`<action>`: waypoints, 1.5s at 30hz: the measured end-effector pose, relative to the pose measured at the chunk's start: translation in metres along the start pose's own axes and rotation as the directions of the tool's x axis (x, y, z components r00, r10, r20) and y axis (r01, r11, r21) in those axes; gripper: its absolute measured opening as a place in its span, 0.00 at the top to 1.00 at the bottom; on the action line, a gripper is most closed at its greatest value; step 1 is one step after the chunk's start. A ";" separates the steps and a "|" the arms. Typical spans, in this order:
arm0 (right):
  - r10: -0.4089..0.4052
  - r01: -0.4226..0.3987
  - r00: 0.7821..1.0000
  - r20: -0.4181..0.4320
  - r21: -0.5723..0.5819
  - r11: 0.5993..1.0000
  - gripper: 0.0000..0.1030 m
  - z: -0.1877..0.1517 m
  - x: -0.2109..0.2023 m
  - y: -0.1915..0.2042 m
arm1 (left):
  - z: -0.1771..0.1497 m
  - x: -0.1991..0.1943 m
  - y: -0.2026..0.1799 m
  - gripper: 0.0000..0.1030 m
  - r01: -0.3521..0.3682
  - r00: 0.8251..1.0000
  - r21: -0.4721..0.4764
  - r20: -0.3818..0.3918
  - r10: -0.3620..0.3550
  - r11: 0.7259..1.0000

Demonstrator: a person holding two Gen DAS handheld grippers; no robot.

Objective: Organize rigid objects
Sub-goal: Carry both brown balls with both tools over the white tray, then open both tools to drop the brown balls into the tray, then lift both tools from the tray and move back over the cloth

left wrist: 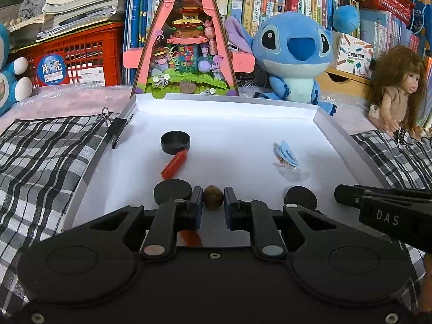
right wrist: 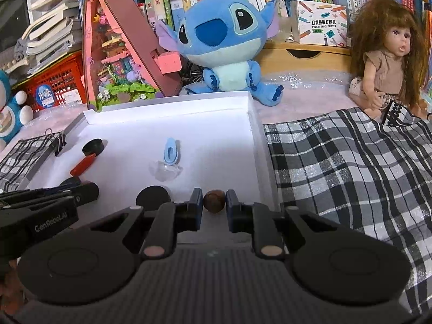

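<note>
Clamped between the pads of the left gripper [left wrist: 213,194]: an oval brown nut [left wrist: 213,199], both pads pressing on its sides. Same for the right gripper [right wrist: 214,196], closed on a second nut [right wrist: 214,202], rounder and darker. Both held low over the near part of the white tray [left wrist: 224,102]; impossible to tell whether touching its floor or not.

Inside the tray, to the far left, a black pan [left wrist: 175,141] with a red handle pointing toward the camera. To the right, a blue clip [left wrist: 286,152], and just before it a clear plastic piece [left wrist: 295,176]. Near the left gripper, flat on the floor, two black discs: one [left wrist: 172,190] at its left finger, the other [left wrist: 301,197] to its right. On the left rim, a binder clip [left wrist: 118,127].

Under the tray, a checked cloth [left wrist: 40,156]. Behind the tray, a blue plush [left wrist: 294,54], and further right a doll [left wrist: 397,91], sitting.
</note>
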State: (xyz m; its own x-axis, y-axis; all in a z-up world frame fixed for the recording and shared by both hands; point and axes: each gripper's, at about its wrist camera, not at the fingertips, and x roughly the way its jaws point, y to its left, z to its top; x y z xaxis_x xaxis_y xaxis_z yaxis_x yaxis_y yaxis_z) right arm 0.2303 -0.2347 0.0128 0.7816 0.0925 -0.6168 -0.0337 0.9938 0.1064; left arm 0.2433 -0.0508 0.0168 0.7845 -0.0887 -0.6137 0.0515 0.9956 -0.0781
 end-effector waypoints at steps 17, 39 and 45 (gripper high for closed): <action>0.017 -0.017 1.000 -0.023 -0.020 1.000 0.71 0.003 -0.001 0.002 | -0.001 -0.007 0.001 0.70 0.022 1.000 -0.005 -0.003 -0.022 1.000; 0.096 -0.084 0.991 0.091 -0.135 0.987 0.27 -0.025 -0.083 0.005 | -0.043 -0.100 0.006 0.36 0.123 0.985 0.121 0.106 -0.136 0.985; 0.135 -0.108 0.982 0.131 -0.192 0.975 0.22 -0.044 -0.115 0.004 | -0.061 -0.128 0.005 0.30 0.147 0.977 0.167 0.129 -0.169 0.975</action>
State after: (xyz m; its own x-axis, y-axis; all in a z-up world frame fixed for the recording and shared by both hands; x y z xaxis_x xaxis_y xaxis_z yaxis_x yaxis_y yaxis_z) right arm 0.1134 -0.2384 0.0498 0.8450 0.2164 -0.4890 -0.2369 0.9713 0.0206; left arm 0.1053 -0.0363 0.0466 0.8375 -0.2510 -0.4853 0.2683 0.9627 -0.0350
